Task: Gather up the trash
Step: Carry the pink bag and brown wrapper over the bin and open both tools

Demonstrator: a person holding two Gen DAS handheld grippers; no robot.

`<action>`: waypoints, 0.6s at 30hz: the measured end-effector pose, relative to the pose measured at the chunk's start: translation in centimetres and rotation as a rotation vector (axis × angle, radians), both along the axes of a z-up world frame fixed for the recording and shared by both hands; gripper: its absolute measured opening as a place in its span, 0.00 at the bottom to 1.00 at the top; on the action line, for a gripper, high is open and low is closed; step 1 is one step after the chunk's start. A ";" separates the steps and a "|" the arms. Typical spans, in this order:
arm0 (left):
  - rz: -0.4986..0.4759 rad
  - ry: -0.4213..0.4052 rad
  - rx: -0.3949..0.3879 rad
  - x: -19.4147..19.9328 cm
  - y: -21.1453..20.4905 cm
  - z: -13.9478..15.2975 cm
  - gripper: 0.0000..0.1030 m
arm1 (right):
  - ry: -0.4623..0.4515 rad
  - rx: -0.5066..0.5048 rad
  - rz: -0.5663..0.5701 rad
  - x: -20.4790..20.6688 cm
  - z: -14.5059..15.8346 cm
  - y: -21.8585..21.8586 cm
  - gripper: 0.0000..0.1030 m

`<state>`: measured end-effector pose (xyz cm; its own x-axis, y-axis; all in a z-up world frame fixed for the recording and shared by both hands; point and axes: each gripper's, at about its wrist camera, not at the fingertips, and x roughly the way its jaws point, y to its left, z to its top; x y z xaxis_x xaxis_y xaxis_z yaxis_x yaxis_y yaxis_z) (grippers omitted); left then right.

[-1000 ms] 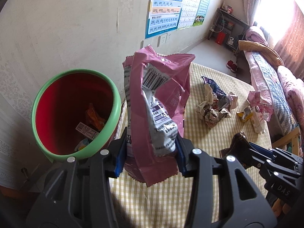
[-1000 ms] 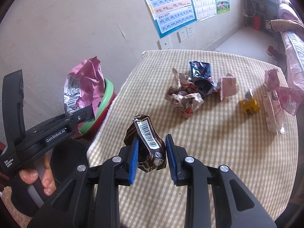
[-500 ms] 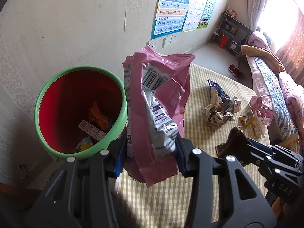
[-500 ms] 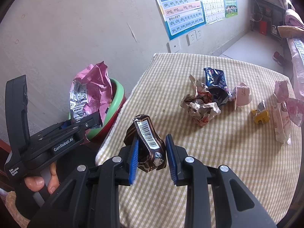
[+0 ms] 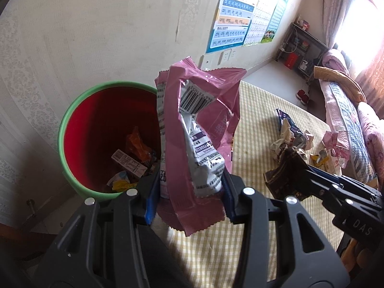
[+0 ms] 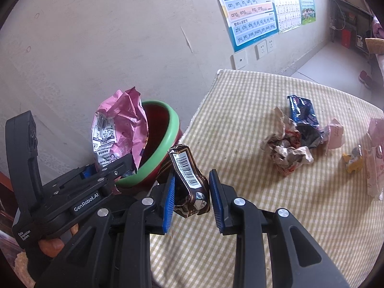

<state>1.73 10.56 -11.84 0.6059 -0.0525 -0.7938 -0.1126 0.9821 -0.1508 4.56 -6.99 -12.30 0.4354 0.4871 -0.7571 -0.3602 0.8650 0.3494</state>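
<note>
My left gripper [image 5: 189, 192] is shut on a crumpled pink snack bag [image 5: 199, 129] and holds it upright beside the rim of a red bin with a green rim [image 5: 72, 110], at the table's left edge. The bag [image 6: 120, 129] and bin [image 6: 168, 134] also show in the right wrist view. The bin holds several wrappers [image 5: 134, 153]. My right gripper [image 6: 192, 194] is shut on a dark brown wrapper with a barcode [image 6: 187, 175], above the table near the bin. It shows in the left wrist view too [image 5: 285, 168].
The table has a yellow checked cloth [image 6: 264, 216]. On it lie a crumpled wrapper pile [image 6: 288, 148], a blue packet [image 6: 301, 108], a yellow scrap [image 6: 352, 160] and pink packets [image 6: 374, 158]. A wall stands behind the bin. A bed [image 5: 348, 110] is at far right.
Both grippers have moved left toward the bin with their wrappers still held. The pink bag now stands closer over the bin's rim.
</note>
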 end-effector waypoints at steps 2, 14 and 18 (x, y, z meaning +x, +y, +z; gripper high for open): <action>0.021 -0.004 0.005 -0.1 0.9 0.2 0.41 | -0.002 0.005 0.014 0.4 0.1 0.9 0.27; 0.162 0.015 0.033 0.1 7.1 -0.2 0.41 | 0.007 0.059 0.075 4.3 0.6 7.1 0.27; 0.206 0.030 0.034 0.8 9.5 -0.7 0.41 | 0.040 0.085 0.082 6.0 0.3 9.4 0.27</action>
<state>2.48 20.03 -12.50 0.5771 0.0972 -0.8109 -0.3152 0.9425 -0.1114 10.56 2.43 -12.03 0.3623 0.5826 -0.7275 -0.4128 0.8001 0.4352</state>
